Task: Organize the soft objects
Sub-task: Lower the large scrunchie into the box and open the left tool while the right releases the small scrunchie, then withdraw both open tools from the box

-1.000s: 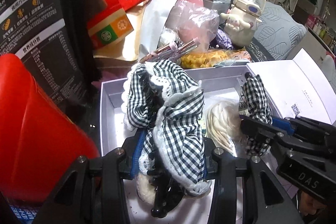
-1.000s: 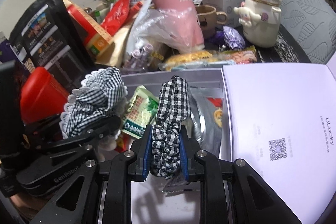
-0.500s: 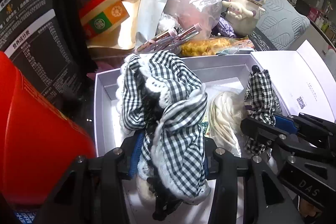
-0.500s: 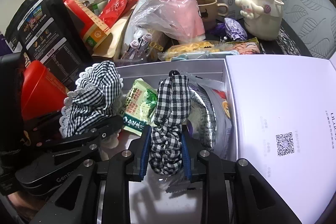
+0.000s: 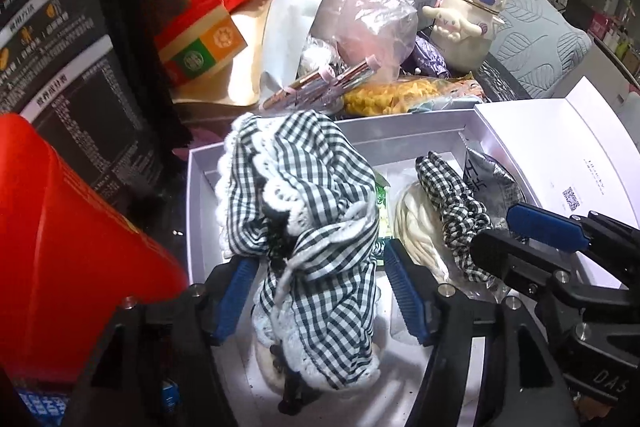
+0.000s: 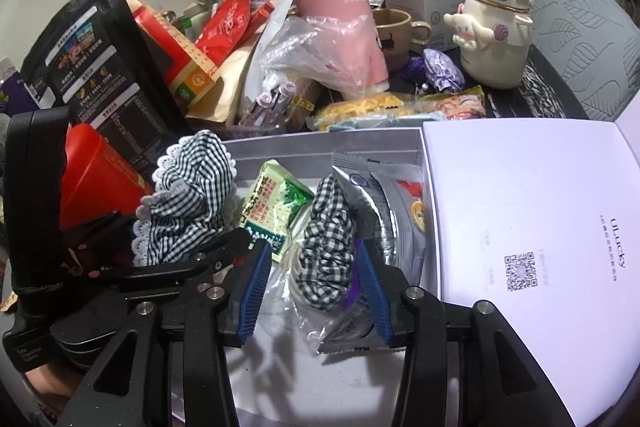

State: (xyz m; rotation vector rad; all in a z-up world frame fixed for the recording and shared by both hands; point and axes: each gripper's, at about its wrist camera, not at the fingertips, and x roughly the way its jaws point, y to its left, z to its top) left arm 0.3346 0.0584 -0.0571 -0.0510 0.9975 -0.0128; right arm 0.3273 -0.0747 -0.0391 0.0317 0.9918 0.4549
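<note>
1. Our left gripper [image 5: 320, 291] is opening – the blue pads are standing clear on both sides of the lace-trimmed gingham scrunchie [image 5: 304, 227], which is sitting loose between them over the left end of the white box [image 5: 196, 211], so we are counting it as released.
2. Our right gripper [image 6: 312, 291] is opening too; the small checked scrunchie [image 6: 328, 247] is lying between its pads in the middle of the same box, with a gap showing on the left and the right pad close against the cloth – whether that pad is touching we cannot tell.
3. We are counting two scrunchies, both black-and-white check, and two grippers side by side over the box.
4. Also in the box we are seeing one green snack packet [image 6: 276, 207], one silver foil pouch [image 6: 392, 211] and one clear bag of pale noodle-like strands [image 5: 416, 227], all packed close around the small scrunchie.
5. The box's white lid [image 6: 528, 227] is lying open on the right.
6. Behind the box, clutter is crowding the table: two stacked pink cups [image 6: 340, 7], one cream character bottle [image 6: 496, 39], one brown mug [image 6: 396, 31], a black pouch [image 6: 96, 67] and a red container [image 5: 60, 247] pressing in at the left gripper's side.
</note>
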